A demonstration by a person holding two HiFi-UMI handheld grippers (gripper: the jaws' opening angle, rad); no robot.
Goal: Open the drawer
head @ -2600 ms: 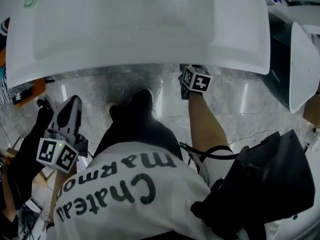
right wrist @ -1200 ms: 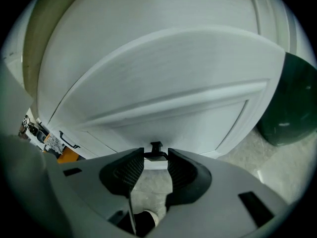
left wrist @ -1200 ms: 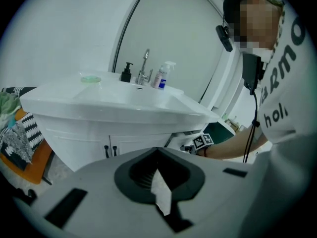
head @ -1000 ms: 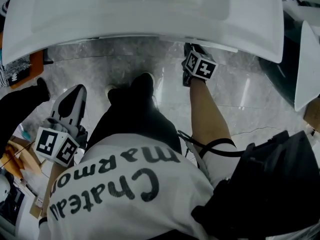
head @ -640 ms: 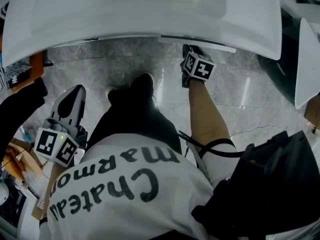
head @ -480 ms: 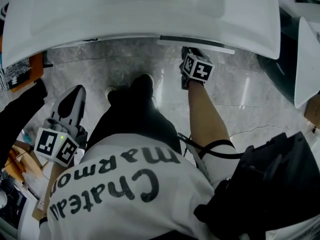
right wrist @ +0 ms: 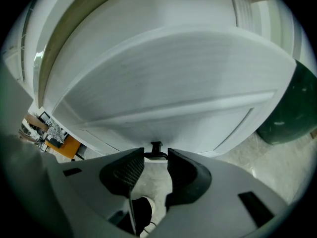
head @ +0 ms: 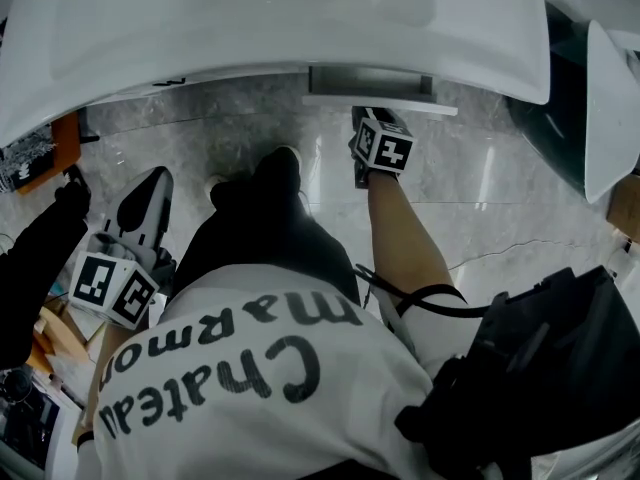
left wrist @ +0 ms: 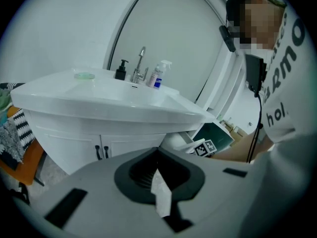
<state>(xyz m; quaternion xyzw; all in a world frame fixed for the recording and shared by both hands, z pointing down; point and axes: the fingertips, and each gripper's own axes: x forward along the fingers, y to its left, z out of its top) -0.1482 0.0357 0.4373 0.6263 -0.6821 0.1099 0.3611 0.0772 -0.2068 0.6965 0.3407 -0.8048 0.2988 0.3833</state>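
A white drawer (head: 370, 80) sticks out a short way from the vanity under the sink (head: 250, 18). My right gripper (head: 372, 118) is at its front edge. In the right gripper view the jaws (right wrist: 156, 157) are shut on the small black drawer handle (right wrist: 156, 148), which sits between the tips against the white drawer front (right wrist: 198, 113). The left gripper view shows the same drawer (left wrist: 179, 142) pulled out beside the right gripper's marker cube (left wrist: 203, 148). My left gripper (head: 148, 183) hangs low at the left, away from the vanity, with its jaws (left wrist: 158, 170) shut on nothing.
Two cabinet doors with black handles (left wrist: 101, 152) lie left of the drawer. A tap and bottles (left wrist: 157, 76) stand on the sink. A dark green bin (head: 540, 118) is on the right, a black bag (head: 540, 368) by my right arm, an orange object (head: 60, 143) on the left.
The drawer has slid out from under the sink, from flush to clearly sticking out. My right gripper has drawn back toward me with the handle. The left gripper has hardly moved.
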